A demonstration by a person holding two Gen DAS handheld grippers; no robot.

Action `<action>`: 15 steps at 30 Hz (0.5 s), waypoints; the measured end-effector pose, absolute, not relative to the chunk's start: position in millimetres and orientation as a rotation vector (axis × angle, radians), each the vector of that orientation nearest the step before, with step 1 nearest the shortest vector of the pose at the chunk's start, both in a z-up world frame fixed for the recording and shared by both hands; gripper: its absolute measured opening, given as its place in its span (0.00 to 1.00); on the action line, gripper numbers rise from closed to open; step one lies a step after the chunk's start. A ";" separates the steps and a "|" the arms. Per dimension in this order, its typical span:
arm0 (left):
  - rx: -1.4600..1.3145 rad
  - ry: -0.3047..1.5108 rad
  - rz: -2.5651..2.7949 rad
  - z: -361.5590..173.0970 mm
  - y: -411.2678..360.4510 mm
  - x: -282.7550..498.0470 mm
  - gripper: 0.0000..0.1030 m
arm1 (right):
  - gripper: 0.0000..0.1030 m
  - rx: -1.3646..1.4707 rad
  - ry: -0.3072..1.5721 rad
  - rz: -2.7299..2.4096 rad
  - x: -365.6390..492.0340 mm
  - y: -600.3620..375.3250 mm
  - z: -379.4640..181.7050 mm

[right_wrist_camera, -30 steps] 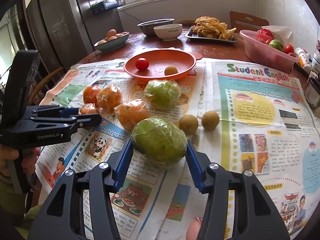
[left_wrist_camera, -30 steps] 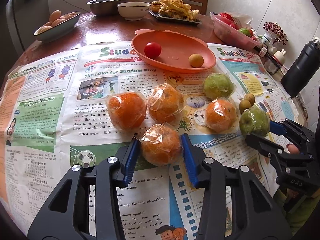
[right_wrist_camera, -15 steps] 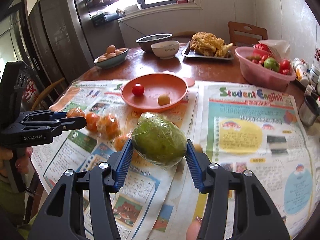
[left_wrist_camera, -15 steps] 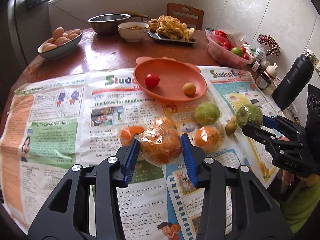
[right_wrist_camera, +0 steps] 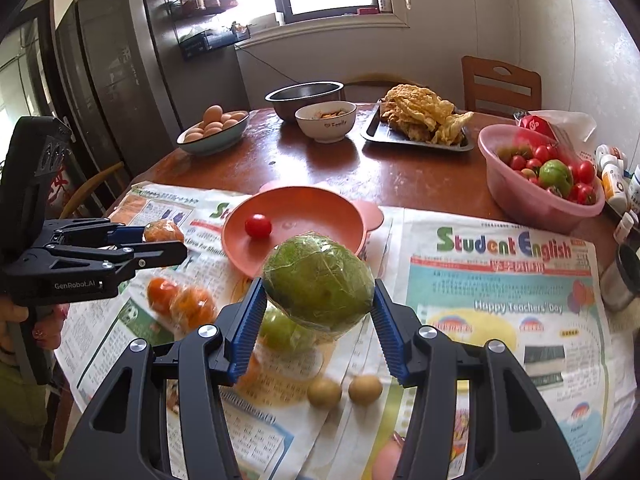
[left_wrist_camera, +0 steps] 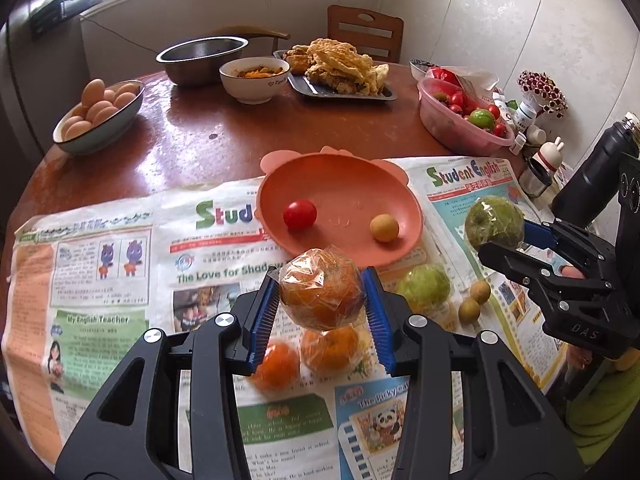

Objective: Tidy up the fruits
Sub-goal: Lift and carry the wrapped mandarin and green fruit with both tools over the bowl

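My left gripper [left_wrist_camera: 322, 300] is shut on a plastic-wrapped orange [left_wrist_camera: 322, 294], held in the air above the newspaper. My right gripper [right_wrist_camera: 318, 304] is shut on a wrapped green fruit [right_wrist_camera: 318, 282], also lifted; it shows at the right of the left wrist view as the green fruit [left_wrist_camera: 494, 222]. Ahead lies the orange plate [left_wrist_camera: 352, 196] with a red tomato [left_wrist_camera: 300, 214] and a small yellow fruit [left_wrist_camera: 384, 229]. On the paper below remain two wrapped oranges [left_wrist_camera: 330, 346], another green fruit [left_wrist_camera: 424, 286] and two small brown fruits [right_wrist_camera: 344, 390].
Newspaper [left_wrist_camera: 120, 280] covers the near half of the round wooden table [left_wrist_camera: 208, 148]. At the back stand a bowl of eggs [left_wrist_camera: 98, 118], a steel bowl [left_wrist_camera: 202, 58], a white bowl [left_wrist_camera: 256, 80], a tray of fried food [left_wrist_camera: 340, 68] and a pink tub of tomatoes [left_wrist_camera: 460, 120]. A dark bottle [left_wrist_camera: 592, 172] and small jars stand at the right.
Both grippers have risen off the newspaper with their fruit and moved toward the orange plate. The fruits left on the paper now lie lower and farther below the fingers.
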State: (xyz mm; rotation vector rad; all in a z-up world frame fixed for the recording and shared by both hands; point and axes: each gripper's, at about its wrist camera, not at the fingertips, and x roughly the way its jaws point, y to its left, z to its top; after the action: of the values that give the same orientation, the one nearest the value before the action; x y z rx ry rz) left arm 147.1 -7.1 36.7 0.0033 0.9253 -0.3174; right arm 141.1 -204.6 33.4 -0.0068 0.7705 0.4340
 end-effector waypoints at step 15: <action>0.061 0.993 -0.368 17.6 -29.8 192.6 0.33 | 0.50 -0.013 0.799 0.415 184.5 -207.0 26.9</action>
State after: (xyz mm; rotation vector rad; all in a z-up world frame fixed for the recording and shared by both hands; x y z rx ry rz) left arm 192.6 -29.8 17.6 0.0612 0.9932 -0.3684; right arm 184.5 -207.0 26.9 -0.0135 0.7993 0.4154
